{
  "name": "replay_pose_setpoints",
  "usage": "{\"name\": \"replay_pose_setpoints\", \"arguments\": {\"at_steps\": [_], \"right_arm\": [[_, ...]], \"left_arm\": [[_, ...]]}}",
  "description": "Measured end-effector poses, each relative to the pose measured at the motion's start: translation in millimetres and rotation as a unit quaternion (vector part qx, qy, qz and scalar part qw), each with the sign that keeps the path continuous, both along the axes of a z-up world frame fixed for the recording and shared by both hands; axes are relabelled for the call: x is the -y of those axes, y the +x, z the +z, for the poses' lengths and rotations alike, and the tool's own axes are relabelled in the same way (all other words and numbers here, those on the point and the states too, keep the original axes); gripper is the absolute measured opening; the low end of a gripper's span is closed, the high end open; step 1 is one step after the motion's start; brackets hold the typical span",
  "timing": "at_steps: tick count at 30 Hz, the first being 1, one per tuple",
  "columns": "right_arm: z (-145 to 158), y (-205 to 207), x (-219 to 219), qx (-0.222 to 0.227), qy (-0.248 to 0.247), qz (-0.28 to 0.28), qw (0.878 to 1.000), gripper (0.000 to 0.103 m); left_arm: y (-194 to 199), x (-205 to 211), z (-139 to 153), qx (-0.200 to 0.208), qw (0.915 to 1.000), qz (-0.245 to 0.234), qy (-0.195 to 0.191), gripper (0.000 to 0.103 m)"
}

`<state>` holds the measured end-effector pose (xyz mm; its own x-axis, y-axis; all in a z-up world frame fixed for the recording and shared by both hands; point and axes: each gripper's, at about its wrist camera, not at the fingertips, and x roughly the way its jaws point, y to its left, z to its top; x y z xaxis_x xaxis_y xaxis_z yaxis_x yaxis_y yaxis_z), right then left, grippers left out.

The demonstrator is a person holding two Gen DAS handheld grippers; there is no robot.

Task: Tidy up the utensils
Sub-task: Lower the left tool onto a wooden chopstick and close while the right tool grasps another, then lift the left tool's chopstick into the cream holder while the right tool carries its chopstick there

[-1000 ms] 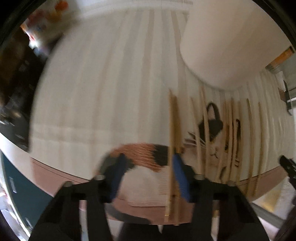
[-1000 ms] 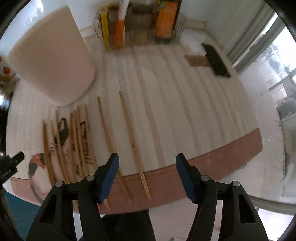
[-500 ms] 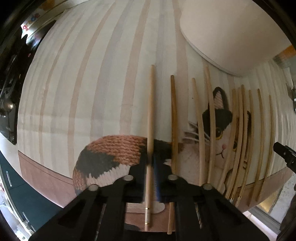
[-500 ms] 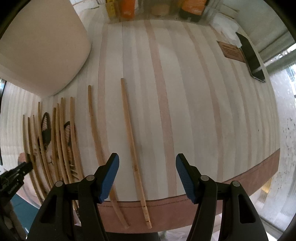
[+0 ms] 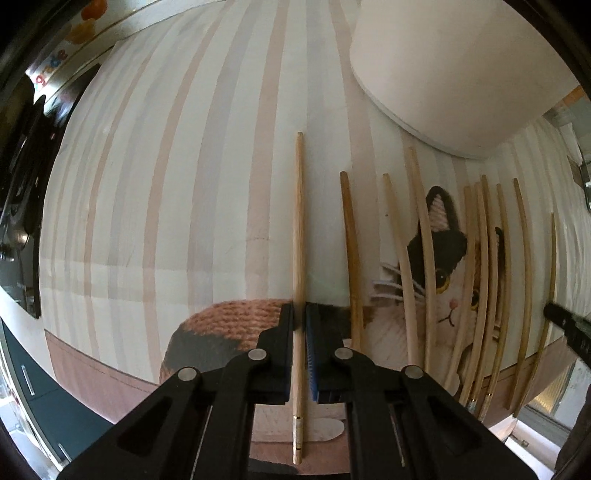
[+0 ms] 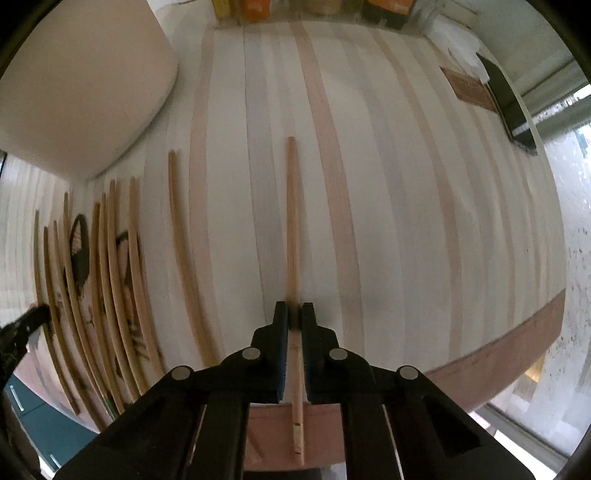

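Several wooden chopsticks lie side by side on a striped tablecloth [image 5: 184,184] with a cat picture. My left gripper [image 5: 300,308] points down and is shut on the leftmost chopstick [image 5: 298,221]. A neighbouring chopstick [image 5: 352,258] and a loose row of others [image 5: 480,277] lie to its right. In the right wrist view my right gripper [image 6: 294,308] has its jaws closing on the rightmost chopstick [image 6: 293,221], and the pads press on it. One chopstick [image 6: 183,251] lies alone to its left, and the row [image 6: 110,277] lies beyond that.
A big cream round container [image 5: 461,74] [image 6: 74,81] stands behind the chopsticks. A dark phone [image 6: 509,107] and a brown card [image 6: 469,88] lie at the far right, with boxes [image 6: 258,5] along the back. The cloth's brown hem [image 6: 517,350] marks the near table edge.
The left gripper closed on the leftmost chopstick and sank a little. The right gripper came down over the rightmost chopstick and its open jaws closed on it.
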<state>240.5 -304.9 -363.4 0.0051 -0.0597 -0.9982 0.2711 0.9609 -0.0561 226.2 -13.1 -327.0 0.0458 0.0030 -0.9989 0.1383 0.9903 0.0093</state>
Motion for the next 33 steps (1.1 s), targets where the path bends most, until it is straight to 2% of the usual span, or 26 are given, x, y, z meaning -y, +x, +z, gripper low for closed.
{"name": "replay_pose_setpoints", "arguments": {"at_steps": [4,8,14,16,19,20,22,26,33], "right_arm": [[-4,-13,-2,-0.022,0.011,-0.006,1.0,0.007],[-8,-16,-3,-0.026,0.007,-0.013,1.0,0.008],[-10,-6,-10,-0.035,-0.002,-0.013,0.999,0.008],[-12,1,-13,-0.034,-0.005,-0.013,0.999,0.008],[-12,6,-22,-0.037,-0.013,-0.008,0.999,0.009],[-12,8,-25,-0.037,-0.019,-0.005,0.999,0.009],[-15,4,-36,-0.035,-0.028,0.0,0.999,0.009],[-17,-1,-43,-0.024,-0.018,-0.012,0.999,0.007],[10,-11,-51,0.025,-0.016,-0.017,0.999,0.007]], "left_arm": [[8,5,2,0.002,0.9999,-0.011,-0.001,0.005],[16,11,-1,-0.002,0.9999,-0.015,-0.004,0.005],[26,9,1,0.001,0.9998,-0.022,0.001,0.017],[30,9,0,-0.002,0.9998,-0.019,-0.004,0.018],[37,6,1,-0.003,0.9997,-0.022,-0.008,0.013],[40,6,2,-0.001,0.9997,-0.024,-0.008,0.004],[44,6,3,0.002,0.9997,-0.024,0.0,0.004],[44,5,17,0.03,0.9993,-0.021,0.01,0.004],[55,-9,63,0.1,0.9944,-0.004,0.035,0.004]]}}
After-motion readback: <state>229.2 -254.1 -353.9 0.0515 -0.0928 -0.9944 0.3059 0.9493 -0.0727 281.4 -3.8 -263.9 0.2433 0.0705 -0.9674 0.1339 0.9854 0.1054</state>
